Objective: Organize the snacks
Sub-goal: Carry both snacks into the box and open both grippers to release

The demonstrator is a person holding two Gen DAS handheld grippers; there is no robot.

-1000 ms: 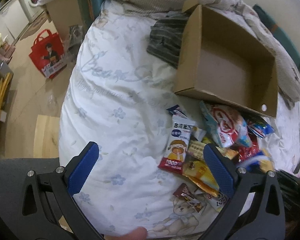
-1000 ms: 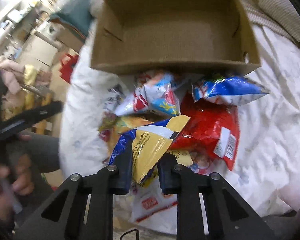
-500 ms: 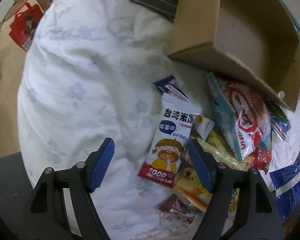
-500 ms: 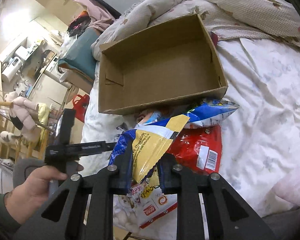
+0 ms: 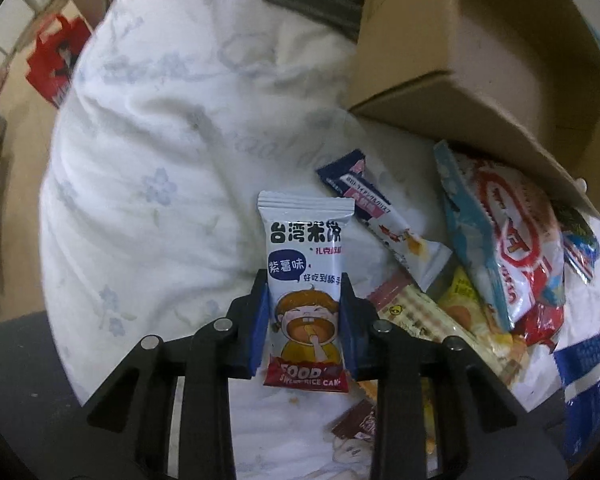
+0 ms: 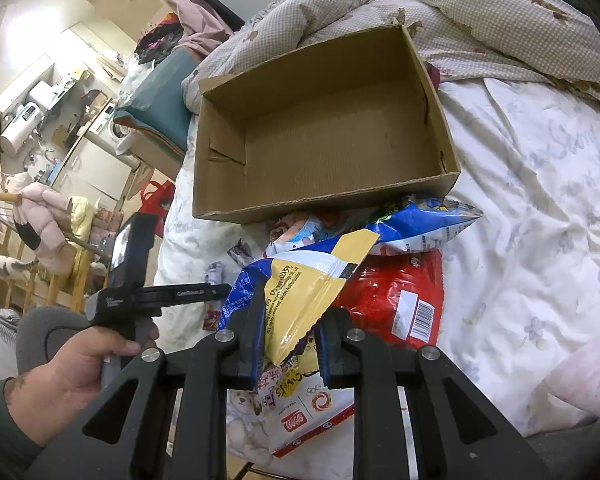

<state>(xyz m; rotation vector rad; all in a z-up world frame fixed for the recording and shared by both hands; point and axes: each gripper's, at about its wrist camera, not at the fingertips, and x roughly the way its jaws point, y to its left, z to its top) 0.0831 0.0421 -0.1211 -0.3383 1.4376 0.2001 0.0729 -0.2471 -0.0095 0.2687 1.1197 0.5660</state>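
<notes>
Lowered since before, left gripper (image 5: 305, 322) jaws are closing around the rice cake packet (image 5: 306, 276); right gripper (image 6: 290, 344) jaws clamp a yellow-blue snack bag (image 6: 300, 292).

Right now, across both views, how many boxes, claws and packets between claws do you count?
Cardboard box: 1
Claws: 2 (left claw closing on rice cake packet, right claw shut on blue-yellow bag)
Packets between claws: 2
Total: 5
</notes>
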